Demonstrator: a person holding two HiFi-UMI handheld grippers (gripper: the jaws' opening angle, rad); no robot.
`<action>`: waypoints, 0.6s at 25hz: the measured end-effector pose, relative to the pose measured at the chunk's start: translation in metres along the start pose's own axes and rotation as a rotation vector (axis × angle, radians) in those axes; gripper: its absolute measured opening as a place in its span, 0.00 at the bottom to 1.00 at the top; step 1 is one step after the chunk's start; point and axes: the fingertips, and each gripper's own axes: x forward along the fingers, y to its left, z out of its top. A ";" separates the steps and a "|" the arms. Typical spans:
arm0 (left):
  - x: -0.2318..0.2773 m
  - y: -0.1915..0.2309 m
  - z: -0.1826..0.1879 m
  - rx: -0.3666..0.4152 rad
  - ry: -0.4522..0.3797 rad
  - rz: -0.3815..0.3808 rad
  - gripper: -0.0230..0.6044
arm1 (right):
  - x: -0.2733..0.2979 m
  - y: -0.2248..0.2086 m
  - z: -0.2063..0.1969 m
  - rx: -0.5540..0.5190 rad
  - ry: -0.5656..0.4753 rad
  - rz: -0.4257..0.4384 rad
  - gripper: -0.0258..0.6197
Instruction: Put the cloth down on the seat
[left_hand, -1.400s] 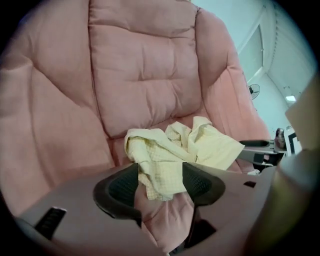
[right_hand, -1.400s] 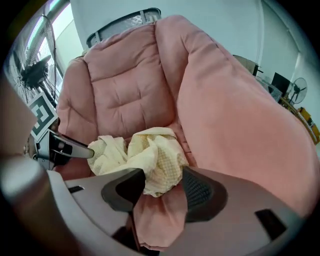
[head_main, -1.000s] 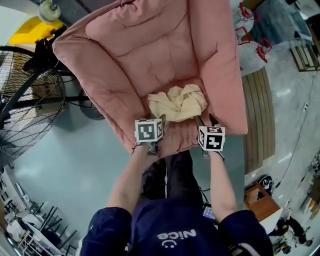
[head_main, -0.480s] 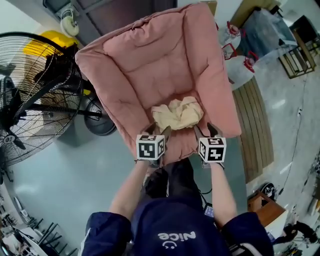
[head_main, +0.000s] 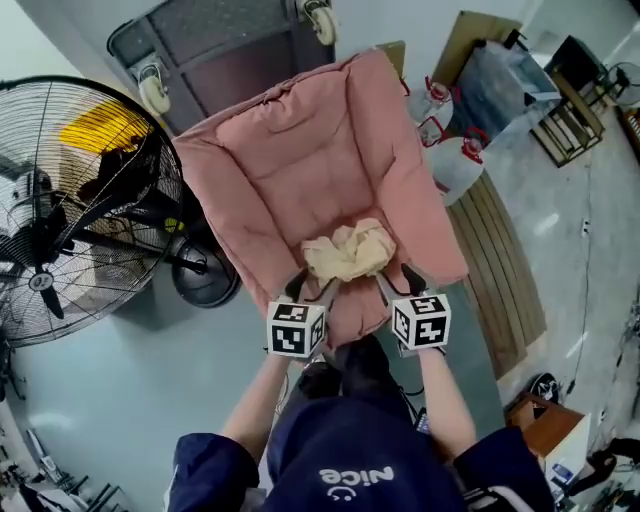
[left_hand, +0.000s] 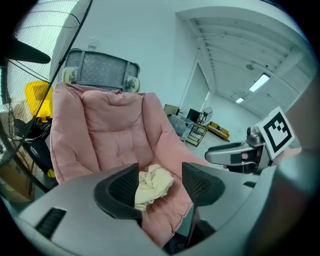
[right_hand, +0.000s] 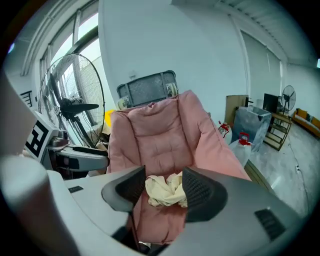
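Note:
A crumpled cream cloth (head_main: 347, 252) lies on the seat of a pink padded chair (head_main: 300, 150), near its front edge. My left gripper (head_main: 312, 290) hovers just in front of the cloth, jaws open and empty. My right gripper (head_main: 397, 283) hovers beside it at the cloth's right, also open and empty. In the left gripper view the cloth (left_hand: 154, 186) shows beyond the spread jaws, clear of the pads, with the right gripper (left_hand: 235, 155) off to the side. The right gripper view shows the same cloth (right_hand: 165, 190) lying loose past its parted jaws.
A large floor fan (head_main: 70, 210) stands left of the chair. A grey cart on casters (head_main: 230, 50) is behind the chair back. Water jugs (head_main: 455, 150) and a wooden slatted platform (head_main: 505, 265) lie to the right. The person's legs are at the seat's front.
Both grippers have lifted up and drawn back from the cloth. The cloth stays where it lay on the seat. The head view now takes in more of the room.

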 end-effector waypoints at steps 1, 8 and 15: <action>-0.009 -0.003 0.005 -0.006 -0.024 -0.005 0.50 | -0.007 0.004 0.003 0.004 -0.016 0.000 0.37; -0.066 -0.024 0.033 -0.047 -0.161 -0.031 0.50 | -0.065 0.027 0.028 -0.077 -0.128 -0.044 0.37; -0.121 -0.040 0.051 -0.037 -0.265 -0.062 0.50 | -0.121 0.049 0.049 -0.092 -0.225 -0.040 0.37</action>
